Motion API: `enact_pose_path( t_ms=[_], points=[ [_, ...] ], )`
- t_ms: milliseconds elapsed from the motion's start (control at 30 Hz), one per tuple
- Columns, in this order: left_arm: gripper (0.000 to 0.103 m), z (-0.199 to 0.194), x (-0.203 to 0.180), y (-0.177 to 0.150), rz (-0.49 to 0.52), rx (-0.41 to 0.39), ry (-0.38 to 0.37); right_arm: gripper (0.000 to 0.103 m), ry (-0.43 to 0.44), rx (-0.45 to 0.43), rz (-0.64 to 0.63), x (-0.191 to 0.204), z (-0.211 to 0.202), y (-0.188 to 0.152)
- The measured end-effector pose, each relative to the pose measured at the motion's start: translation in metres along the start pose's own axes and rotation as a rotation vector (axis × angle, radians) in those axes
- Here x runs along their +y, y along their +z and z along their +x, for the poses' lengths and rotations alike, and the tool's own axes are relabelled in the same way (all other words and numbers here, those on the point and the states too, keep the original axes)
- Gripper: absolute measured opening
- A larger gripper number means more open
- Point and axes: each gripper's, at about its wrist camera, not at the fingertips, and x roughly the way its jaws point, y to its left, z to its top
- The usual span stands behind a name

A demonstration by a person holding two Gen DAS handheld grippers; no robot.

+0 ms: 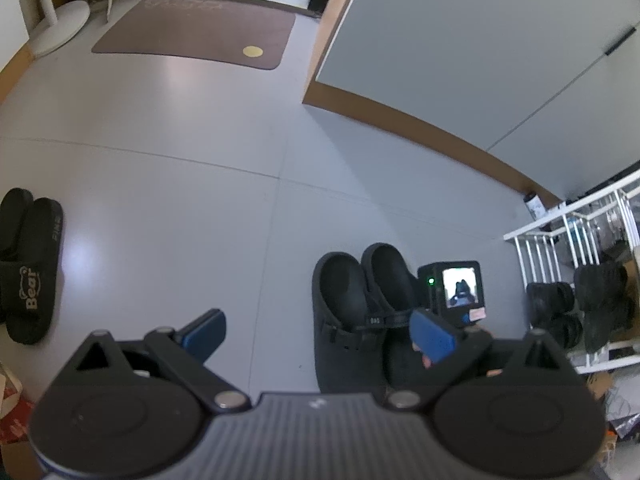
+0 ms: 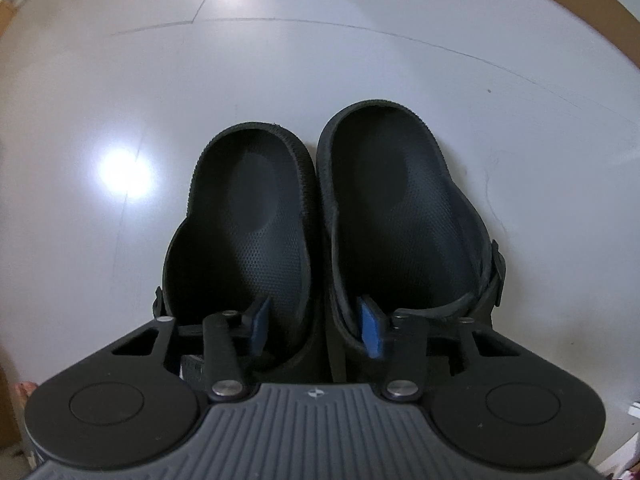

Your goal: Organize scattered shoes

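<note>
Two black clogs stand side by side on the pale floor, the left clog touching the right clog. My right gripper points down over their toe ends. One blue pad sits inside the left clog and the other inside the right one, pinching the two touching inner walls. In the left wrist view the same clogs lie just ahead, with the right gripper's camera body above them. My left gripper hovers open and holds nothing.
A pair of black "Bear" slides lies at the far left. A white shoe rack with several dark shoes stands at the right, against a grey wall with brown skirting. A brown doormat lies farther off.
</note>
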Motion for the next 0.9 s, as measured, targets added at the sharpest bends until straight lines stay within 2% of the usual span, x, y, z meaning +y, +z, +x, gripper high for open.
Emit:
enact_pose_path(
  t_ms=[33,67,367,533,767,900],
  points=[
    [0.100,0.001,0.000,0.000,0.002,0.001,0.000,0.029,-0.018,0.003,-0.007,0.001,0.000,-0.001],
    [0.100,0.002,-0.001,0.000,0.005,0.002,-0.001,0.027,-0.027,0.002,-0.011,0.000,0.000,-0.001],
    [0.100,0.005,-0.003,-0.002,0.032,0.005,0.004,0.027,0.079,0.036,0.143,-0.048,0.000,-0.027],
    [0.100,0.005,-0.003,-0.002,0.032,0.000,-0.008,0.026,0.122,0.058,0.274,-0.087,-0.002,-0.042],
    [0.100,0.005,-0.009,-0.003,0.055,-0.008,-0.032,0.026,0.129,0.100,0.356,-0.109,0.000,-0.052],
    [0.100,0.009,-0.009,-0.003,0.056,-0.003,-0.034,0.027,0.119,0.155,0.344,-0.115,0.004,-0.053]
  ],
)
